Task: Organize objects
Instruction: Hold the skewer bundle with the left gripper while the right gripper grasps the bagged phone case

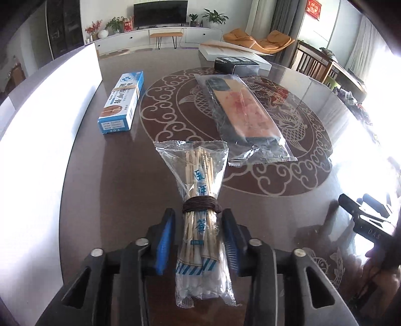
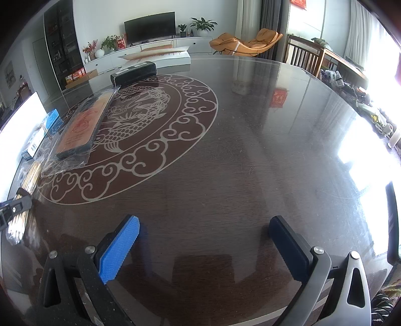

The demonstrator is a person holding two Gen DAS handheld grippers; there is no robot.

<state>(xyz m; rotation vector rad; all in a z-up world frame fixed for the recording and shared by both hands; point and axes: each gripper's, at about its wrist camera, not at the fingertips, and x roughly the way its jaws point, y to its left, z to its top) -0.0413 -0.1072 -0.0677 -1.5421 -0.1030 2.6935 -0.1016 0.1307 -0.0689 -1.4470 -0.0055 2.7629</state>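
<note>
currently: chopstick packet [image 1: 200,225] is pinched in left gripper [image 1: 198,220] jaws | right gripper [image 2: 204,232] jaws are held spread over glass table [image 2: 250,150], nothing gripped

Ahead of the jaws, past the far rim of the dark table [image 2: 250,155], a black TV [image 2: 149,27] stands on a long white cabinet [image 2: 155,54] with potted plants [image 2: 202,24] beside it. An orange lounge chair [image 2: 246,41] sits ahead to the right, near grey curtains [image 2: 272,18]. Glaring window light [image 2: 371,160] washes the right side.
</note>
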